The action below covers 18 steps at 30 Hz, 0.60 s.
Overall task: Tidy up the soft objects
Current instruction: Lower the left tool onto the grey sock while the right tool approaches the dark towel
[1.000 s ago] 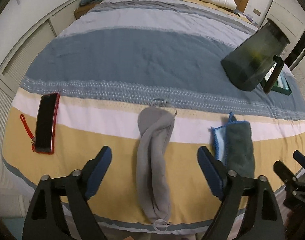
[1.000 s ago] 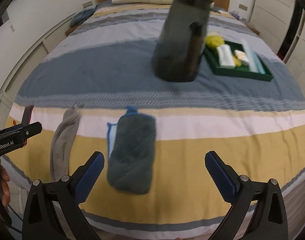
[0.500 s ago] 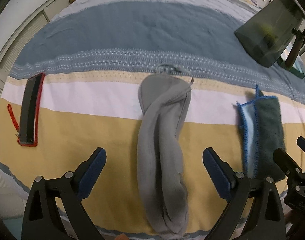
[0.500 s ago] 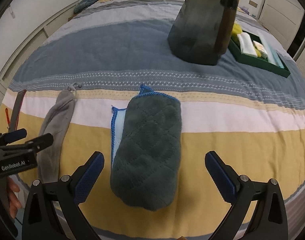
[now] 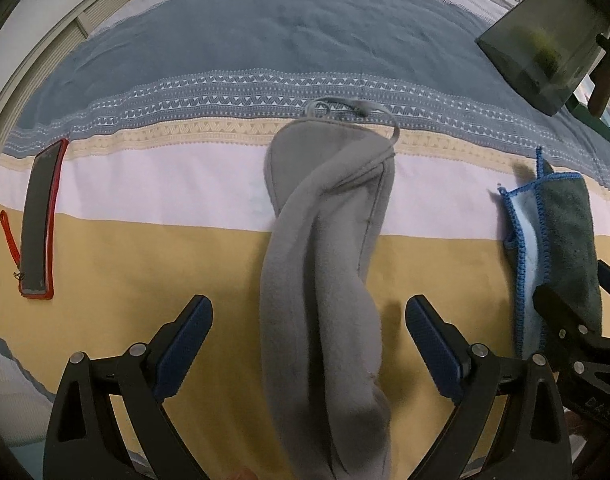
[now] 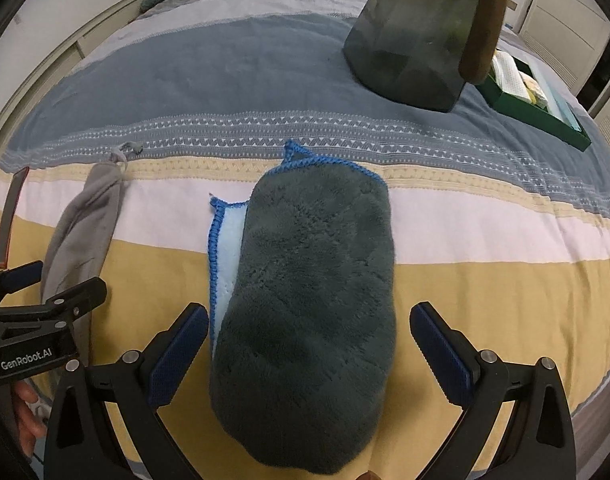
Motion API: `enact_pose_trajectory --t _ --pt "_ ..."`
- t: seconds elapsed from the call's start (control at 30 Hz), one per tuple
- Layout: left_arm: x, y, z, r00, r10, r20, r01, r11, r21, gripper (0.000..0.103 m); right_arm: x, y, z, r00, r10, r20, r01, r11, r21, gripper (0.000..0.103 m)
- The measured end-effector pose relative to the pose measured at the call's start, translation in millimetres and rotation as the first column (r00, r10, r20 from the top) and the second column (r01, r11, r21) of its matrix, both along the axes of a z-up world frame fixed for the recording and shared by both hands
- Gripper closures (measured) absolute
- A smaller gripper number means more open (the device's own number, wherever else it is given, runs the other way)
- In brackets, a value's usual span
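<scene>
A long grey fleece pouch (image 5: 325, 264) with a cord lies on the striped bedspread (image 5: 145, 184). My left gripper (image 5: 309, 332) hangs open above its near half, one blue pad on each side, not touching. A folded dark teal towel (image 6: 313, 288) with blue trim lies to its right. My right gripper (image 6: 309, 344) stands open astride that towel, pads clear of it. The grey pouch (image 6: 85, 232) and the left gripper (image 6: 45, 300) show at the left of the right wrist view; the towel (image 5: 561, 240) shows at the right of the left wrist view.
A phone in a red case (image 5: 41, 220) lies at the left on the bed. A dark translucent bin with a brown handle (image 6: 421, 36) stands further back, beside a green tray (image 6: 541, 108) of small items. A hand (image 6: 25, 416) holds the left gripper.
Both grippers have come down toward the bed, so the grey pouch and the teal towel look larger between their fingers. The left jaws widened slightly early on.
</scene>
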<state>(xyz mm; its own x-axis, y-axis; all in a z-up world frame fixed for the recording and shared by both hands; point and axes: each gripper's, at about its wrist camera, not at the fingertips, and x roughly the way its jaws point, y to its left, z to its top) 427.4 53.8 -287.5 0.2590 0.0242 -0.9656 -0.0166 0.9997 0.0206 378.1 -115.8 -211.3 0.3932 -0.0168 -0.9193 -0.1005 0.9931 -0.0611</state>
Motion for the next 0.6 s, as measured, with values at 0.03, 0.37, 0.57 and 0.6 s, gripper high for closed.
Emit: enact_pose_trajectory --t 0.03,0.37,0.57,0.6 --pt "-0.4 0.8 -1.0 1.0 0.0 -0.001 0.0 1.0 0.002 0.008 0.5 1.7 -1.4 1.0 0.004 -0.001 -0.004 1.0 -0.002 0.0" --pt "-3.0 4.6 -11.2 1.0 0.007 -0.001 -0.007 1.0 -0.002 0.008 7.6 21.1 -27.1 0.999 0.035 -0.019 -0.036 0.998 -0.051 0.0" --pt "-2.7 9.3 -24.8 1.0 0.008 0.003 -0.008 1.0 -0.009 0.006 10.4 20.1 -38.8 0.999 0.022 -0.027 -0.024 0.998 -0.063 0.0" --pt "-3.0 10.2 -26.6 1.0 0.009 0.003 -0.009 1.0 -0.01 0.005 11.4 20.0 -41.0 0.999 0.02 -0.029 -0.021 0.998 -0.063 0.0"
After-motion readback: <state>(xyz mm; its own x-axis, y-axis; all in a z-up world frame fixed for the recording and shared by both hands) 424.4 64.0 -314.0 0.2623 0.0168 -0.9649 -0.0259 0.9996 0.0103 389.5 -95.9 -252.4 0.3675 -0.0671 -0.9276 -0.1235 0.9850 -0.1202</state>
